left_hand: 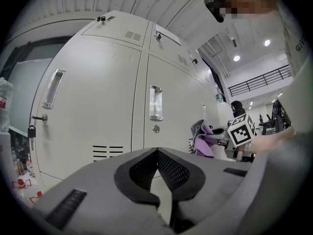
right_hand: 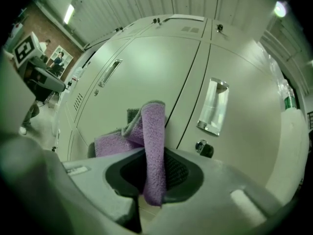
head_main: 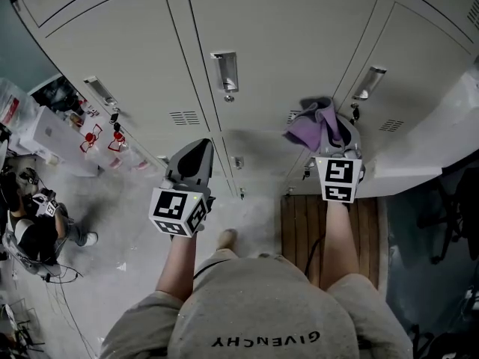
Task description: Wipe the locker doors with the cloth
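Your head view: soft, even light, faint shadows on locker doors. Your gripper views bend hard at edges, black corners. Ceiling lamps glare. Right gripper view greenish, close parts blurry.

cloth tail hidden inside right tool, locker doors cut by top edge
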A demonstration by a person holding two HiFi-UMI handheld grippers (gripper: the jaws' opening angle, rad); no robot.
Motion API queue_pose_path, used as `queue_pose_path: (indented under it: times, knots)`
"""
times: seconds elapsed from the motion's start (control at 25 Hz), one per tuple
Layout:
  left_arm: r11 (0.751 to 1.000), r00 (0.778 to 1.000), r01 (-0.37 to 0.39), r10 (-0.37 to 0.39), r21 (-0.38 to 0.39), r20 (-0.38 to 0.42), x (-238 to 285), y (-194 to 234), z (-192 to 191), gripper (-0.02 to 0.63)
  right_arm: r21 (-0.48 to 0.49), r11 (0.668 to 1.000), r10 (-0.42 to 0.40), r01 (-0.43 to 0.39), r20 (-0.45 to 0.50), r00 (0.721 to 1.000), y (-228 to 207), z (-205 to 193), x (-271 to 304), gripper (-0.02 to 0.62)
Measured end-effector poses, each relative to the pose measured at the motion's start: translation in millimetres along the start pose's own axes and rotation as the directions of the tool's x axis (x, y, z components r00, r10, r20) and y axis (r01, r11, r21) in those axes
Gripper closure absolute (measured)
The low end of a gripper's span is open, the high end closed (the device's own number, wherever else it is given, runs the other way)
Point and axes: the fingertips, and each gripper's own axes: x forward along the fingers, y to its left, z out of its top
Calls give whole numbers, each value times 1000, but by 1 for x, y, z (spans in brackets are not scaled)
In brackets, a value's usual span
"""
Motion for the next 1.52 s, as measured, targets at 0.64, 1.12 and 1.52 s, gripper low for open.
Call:
queue_pose_path:
  times: [0.64,1.12,1.52]
  knots:
    - [998,998,-55,55,-7,27,-28,11,6,607,278,950,108,-143,138,984,30,12,-50,537]
    - [997,996,-73,74,-17,48,-57,7,0,607,384,907,126,-176,151,980,45,-3,-93,540]
    - [996,993,-86,88,-29,72,-80,1,6,607,400,897,132,-187,162,978,54,-3,-119,541]
